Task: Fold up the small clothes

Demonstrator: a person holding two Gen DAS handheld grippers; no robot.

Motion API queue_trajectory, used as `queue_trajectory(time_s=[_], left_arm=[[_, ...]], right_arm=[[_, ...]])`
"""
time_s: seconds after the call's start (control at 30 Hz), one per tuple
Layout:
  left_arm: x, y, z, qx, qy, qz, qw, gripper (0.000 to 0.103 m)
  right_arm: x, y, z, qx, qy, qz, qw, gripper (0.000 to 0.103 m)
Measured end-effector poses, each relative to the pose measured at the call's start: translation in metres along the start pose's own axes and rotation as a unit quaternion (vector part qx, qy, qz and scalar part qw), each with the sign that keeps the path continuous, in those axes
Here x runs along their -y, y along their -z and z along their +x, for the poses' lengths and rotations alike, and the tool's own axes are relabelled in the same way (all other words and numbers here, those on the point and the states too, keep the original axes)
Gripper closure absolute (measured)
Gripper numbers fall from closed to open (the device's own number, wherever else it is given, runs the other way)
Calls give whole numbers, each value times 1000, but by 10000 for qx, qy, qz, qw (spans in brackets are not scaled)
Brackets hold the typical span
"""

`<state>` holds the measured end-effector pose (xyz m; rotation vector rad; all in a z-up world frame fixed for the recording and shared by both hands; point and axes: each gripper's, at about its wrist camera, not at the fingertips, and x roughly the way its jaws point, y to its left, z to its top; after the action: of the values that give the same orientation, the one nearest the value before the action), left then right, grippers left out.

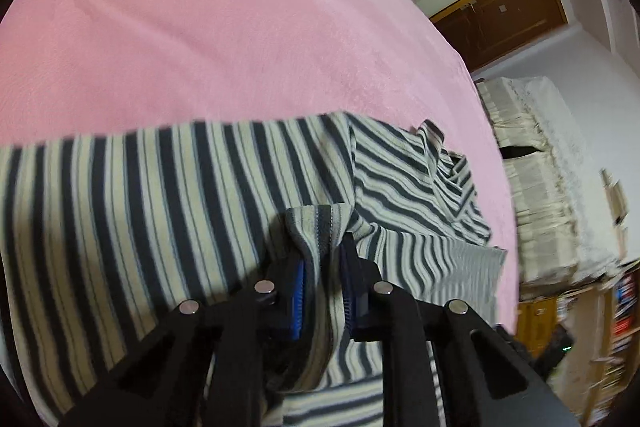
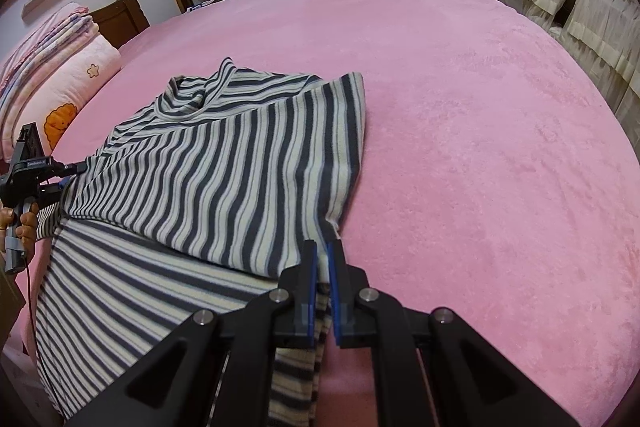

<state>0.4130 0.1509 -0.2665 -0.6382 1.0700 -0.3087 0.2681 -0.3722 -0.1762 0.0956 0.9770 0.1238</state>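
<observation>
The left gripper [image 1: 322, 259] and right gripper [image 2: 323, 263] each pinch an edge of the striped shirt [image 2: 224, 163], apparently half-folded, on the pink bed [image 2: 480, 147]; open bedding lies beyond.

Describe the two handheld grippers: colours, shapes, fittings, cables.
Both grippers are matte black, with triangular cut-out arms, silver round pivot pins and blue ribbed pads on the fingers. From the right wrist view, the left gripper has a boxy black body with a small label, a grey handle and a thin cable hanging below.

Striped knit shirt [image 2: 224, 163], fuzzy pink blanket [image 2: 480, 147]
</observation>
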Motion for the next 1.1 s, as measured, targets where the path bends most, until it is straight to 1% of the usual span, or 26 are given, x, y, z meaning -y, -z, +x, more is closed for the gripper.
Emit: queue_trajectory(time_s=[0.07,0.1,0.13,0.17,0.2,0.23,0.27,0.33,0.4,0.47,0.57,0.63,0.73,0.8,0.87,0.9,0.93,1.0,1.03,1.07,1.1], left_arm=[[9,2,-5,279,-261,266,9989,93],[13,5,-8,476,-480,404,9969,93],[14,6,-11,571,-634,470,9952,92],[16,10,-12,683,-904,533,9921,89],[17,13,-11,703,-1114,520,9899,87],[14,15,-13,709,-1237,489,9886,86],[13,18,-14,741,-1425,474,9859,81],[10,21,-17,833,-1606,405,9827,73],[4,22,-27,999,-1669,248,9806,73],[2,22,-42,1263,-1850,118,9745,73],[12,24,-51,1320,-1928,314,9718,73],[27,27,-50,1263,-1833,546,9734,73],[49,26,-32,1090,-1656,705,9776,73],[62,27,-17,942,-1545,781,9804,73],[69,27,1,784,-1527,859,9814,73],[72,27,9,722,-1533,889,9815,73],[76,29,18,653,-1552,937,9812,73],[77,32,26,620,-1600,996,9801,73],[79,32,32,633,-1639,1025,9791,71],[80,33,33,647,-1658,1042,9785,67],[79,33,34,645,-1619,1032,9793,66]], right_arm=[[0,1,0,10,19,0,10000,97],[0,2,0,31,45,-14,10000,97],[-1,3,0,43,83,-32,10000,97],[-1,3,0,43,107,-45,9999,97],[-2,4,0,42,125,-49,9999,97],[-2,4,0,41,138,-49,9999,97],[-1,5,-1,50,147,-49,9999,97],[-2,5,-3,72,162,-56,9998,97],[-4,6,-6,102,201,-104,9997,97],[-6,6,-9,161,242,-189,9994,97],[-15,1,-12,262,236,-348,9988,97],[-21,-6,-10,337,215,-424,9983,97],[-31,-27,1,458,181,-472,9977,97],[-34,-45,14,457,91,-426,9980,97],[-38,-61,31,424,-2,-452,9981,97],[-40,-67,39,422,24,-501,9979,97],[-39,-75,53,359,91,-569,9977,97],[-32,-84,76,169,243,-560,9980,97],[-26,-87,86,59,371,-521,9979,98],[-16,-89,96,-36,529,-443,9976,102],[-4,-91,102,-105,539,-322,9980,103]])
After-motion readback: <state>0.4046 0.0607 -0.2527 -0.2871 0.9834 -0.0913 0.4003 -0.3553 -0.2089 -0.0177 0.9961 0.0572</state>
